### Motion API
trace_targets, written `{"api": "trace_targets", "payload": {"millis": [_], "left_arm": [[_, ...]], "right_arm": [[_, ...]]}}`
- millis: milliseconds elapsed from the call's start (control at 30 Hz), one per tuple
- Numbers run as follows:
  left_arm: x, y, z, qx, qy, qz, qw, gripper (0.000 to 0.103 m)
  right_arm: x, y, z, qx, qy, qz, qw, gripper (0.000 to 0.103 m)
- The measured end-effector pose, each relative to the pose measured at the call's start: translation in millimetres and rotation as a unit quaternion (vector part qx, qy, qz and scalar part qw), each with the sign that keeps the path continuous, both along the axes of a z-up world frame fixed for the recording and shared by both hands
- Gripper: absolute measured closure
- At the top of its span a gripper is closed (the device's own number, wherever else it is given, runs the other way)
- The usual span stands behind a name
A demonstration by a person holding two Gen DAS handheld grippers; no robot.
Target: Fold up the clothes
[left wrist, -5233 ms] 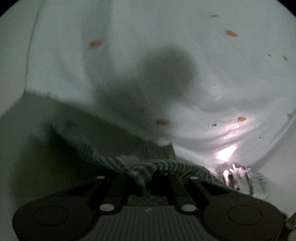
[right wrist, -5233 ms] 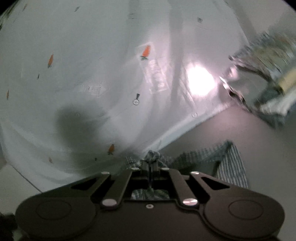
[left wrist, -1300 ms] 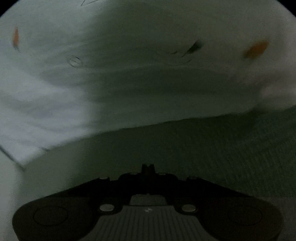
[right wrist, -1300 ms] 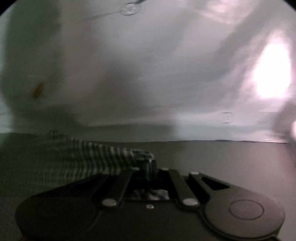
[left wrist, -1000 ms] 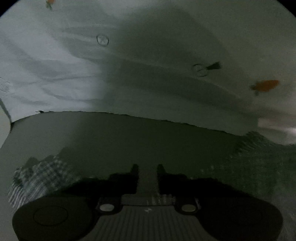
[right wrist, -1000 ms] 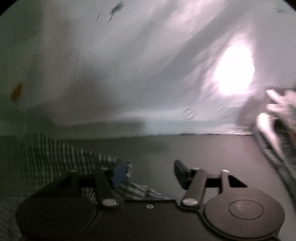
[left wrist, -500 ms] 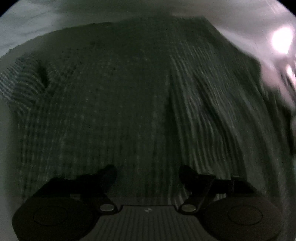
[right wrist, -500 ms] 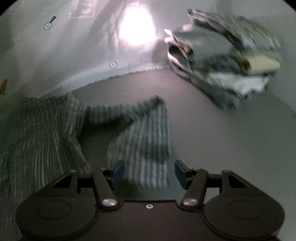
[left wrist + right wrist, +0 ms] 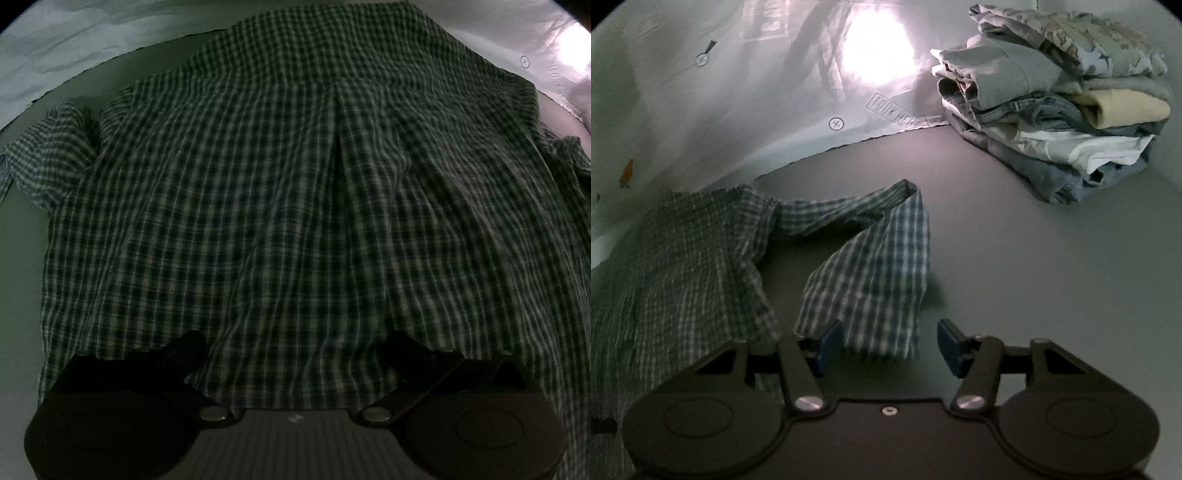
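**A:** Your plaid shirt (image 9: 295, 206) lies spread back-up on the grey table (image 9: 1015, 258), its top edge over the white printed sheet (image 9: 738, 110). Both tools are released: the left gripper (image 9: 293, 345) hangs spread above the hem, and the right gripper (image 9: 890, 343) stands spread over the cuff end of the right sleeve (image 9: 871, 266).

**B:** What could trip you up from here?

**A:** That sleeve is bent and doubled on itself, so a pinch at the cuff may catch two layers and drag the fold crooked. The left sleeve (image 9: 48, 147) is bunched too, and I'd expect a lump if you fold over it. The stack of folded clothes (image 9: 1052, 96) sits well apart, so it is little risk.

**B:** And compared with a second ago?

**A:** Then both grippers were low against the sheet, the right clamped on plaid cloth. Now both have let go and pulled back, and the whole shirt shows.
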State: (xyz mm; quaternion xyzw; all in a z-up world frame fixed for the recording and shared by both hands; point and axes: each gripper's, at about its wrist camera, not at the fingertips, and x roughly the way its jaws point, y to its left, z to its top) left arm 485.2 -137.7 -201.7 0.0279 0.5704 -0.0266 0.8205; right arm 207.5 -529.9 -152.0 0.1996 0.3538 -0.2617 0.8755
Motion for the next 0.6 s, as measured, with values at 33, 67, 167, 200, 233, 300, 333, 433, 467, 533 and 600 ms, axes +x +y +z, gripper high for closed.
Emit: {"api": "trace_targets", "payload": {"millis": [33,67,167,200,233,300,333,433,467,533,600], "left_arm": [[-1,-1,0,0.000,-0.003,0.000,1.0000,0.000],[-2,-1,-1,0.000,-0.006,0.001,1.0000,0.000],[0,-1,0,0.000,-0.006,0.004,1.0000,0.000],[2,-1,0,0.001,-0.003,0.005,1.0000,0.000],[5,-2,-1,0.001,0.003,0.006,1.0000,0.000],[8,-1,0,0.001,0.014,0.006,0.9999,0.000],[8,0,0,0.001,0.018,0.006,0.9998,0.000],[10,0,0,0.001,0.021,0.007,0.9998,0.000],[10,0,0,0.001,0.021,0.008,0.9998,0.000],[9,-1,0,0.001,0.019,0.009,0.9998,0.000],[8,-1,-1,0.001,0.016,0.010,0.9998,0.000]], "right_arm": [[4,-6,-4,0.003,-0.001,-0.001,1.000,0.045],[9,-12,-8,0.007,0.000,-0.003,1.000,0.045],[27,-29,-21,0.032,-0.004,-0.015,0.999,0.044],[33,-35,-26,0.047,-0.007,-0.020,0.999,0.044],[37,-40,-30,0.065,-0.010,-0.026,0.997,0.045],[44,-44,-34,0.078,-0.010,-0.029,0.996,0.048],[48,-42,-33,0.068,-0.001,-0.018,0.997,0.055],[56,-35,-31,0.019,0.041,0.035,0.998,0.088],[56,-34,-29,0.009,0.045,0.047,0.998,0.089],[55,-34,-21,-0.027,0.050,0.062,0.996,0.094],[50,-32,-8,-0.109,0.063,0.062,0.990,0.095]]}}
